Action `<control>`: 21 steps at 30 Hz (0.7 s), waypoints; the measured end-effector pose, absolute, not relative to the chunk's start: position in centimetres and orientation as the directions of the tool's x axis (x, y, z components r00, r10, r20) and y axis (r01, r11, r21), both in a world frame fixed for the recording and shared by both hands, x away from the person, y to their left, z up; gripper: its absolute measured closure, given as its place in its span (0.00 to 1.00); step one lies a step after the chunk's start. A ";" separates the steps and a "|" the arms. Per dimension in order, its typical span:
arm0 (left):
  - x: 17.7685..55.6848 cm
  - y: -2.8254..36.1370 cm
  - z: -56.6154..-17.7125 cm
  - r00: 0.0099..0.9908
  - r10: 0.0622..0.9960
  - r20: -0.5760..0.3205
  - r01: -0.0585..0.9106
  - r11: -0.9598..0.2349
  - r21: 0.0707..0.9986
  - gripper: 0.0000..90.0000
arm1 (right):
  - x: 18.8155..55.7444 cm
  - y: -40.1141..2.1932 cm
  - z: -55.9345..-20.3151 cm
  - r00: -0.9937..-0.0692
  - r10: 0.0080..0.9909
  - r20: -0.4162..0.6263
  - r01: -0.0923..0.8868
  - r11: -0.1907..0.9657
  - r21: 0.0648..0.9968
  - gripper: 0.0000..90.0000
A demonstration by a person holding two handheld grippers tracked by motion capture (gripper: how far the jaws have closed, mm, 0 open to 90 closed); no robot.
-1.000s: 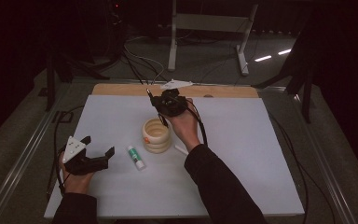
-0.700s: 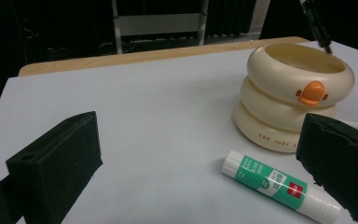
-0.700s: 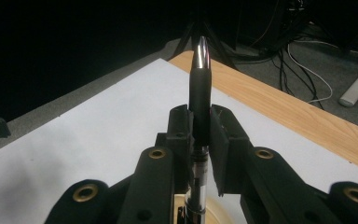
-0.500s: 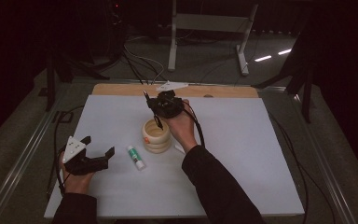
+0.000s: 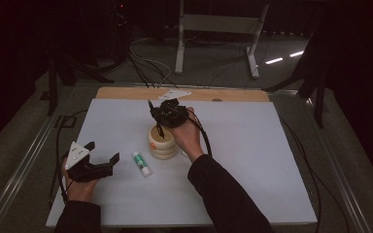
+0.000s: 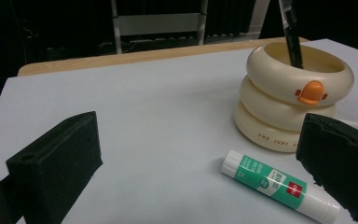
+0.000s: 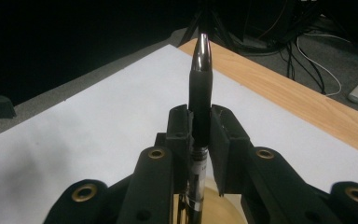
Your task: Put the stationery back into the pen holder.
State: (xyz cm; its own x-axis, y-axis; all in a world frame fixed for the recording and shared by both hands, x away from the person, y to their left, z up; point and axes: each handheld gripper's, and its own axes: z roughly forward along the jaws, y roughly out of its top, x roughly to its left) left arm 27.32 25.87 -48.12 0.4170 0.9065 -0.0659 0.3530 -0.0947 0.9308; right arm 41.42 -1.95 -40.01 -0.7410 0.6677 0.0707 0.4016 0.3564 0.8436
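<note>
A cream ring-shaped holder (image 5: 162, 144) with an orange duck bill (image 6: 311, 92) stands mid-table. My right gripper (image 5: 167, 114) hovers just above it, shut on a black pen (image 7: 200, 88). The pen's lower end (image 6: 292, 39) dips into the holder's opening, and its silver top (image 7: 201, 46) points up past the jaws. The holder's rim (image 7: 221, 210) peeks out beneath that gripper. A white and green glue stick (image 5: 142, 163) lies flat on the mat to the left of the holder. My left gripper (image 5: 102, 151) rests at the front left, open, aimed at the glue stick (image 6: 279, 185), with nothing between its jaws.
A white mat (image 5: 252, 160) covers the table, with a strip of bare wood (image 5: 233, 95) along the far edge. Cables (image 5: 204, 138) trail from the right gripper across the mat. Beyond the table, a metal stand (image 5: 213, 29) rises from the dark floor.
My right gripper has shifted slightly left and down with the pen, bringing its lower end into the holder. The left gripper has stayed put.
</note>
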 end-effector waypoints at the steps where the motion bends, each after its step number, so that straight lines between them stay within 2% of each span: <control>1: 27.3 25.9 -48.1 0.418 0.906 -0.065 0.353 -0.096 0.931 0.00 | 41.3 -1.9 -40.3 -0.742 0.667 0.068 0.402 0.361 0.841 0.87; 21: 27.3 25.7 -48.2 0.419 0.906 -0.064 0.358 -0.100 0.928 0.00 | 40.2 -2.4 -42.7 -0.748 0.661 0.064 0.422 0.398 0.815 0.88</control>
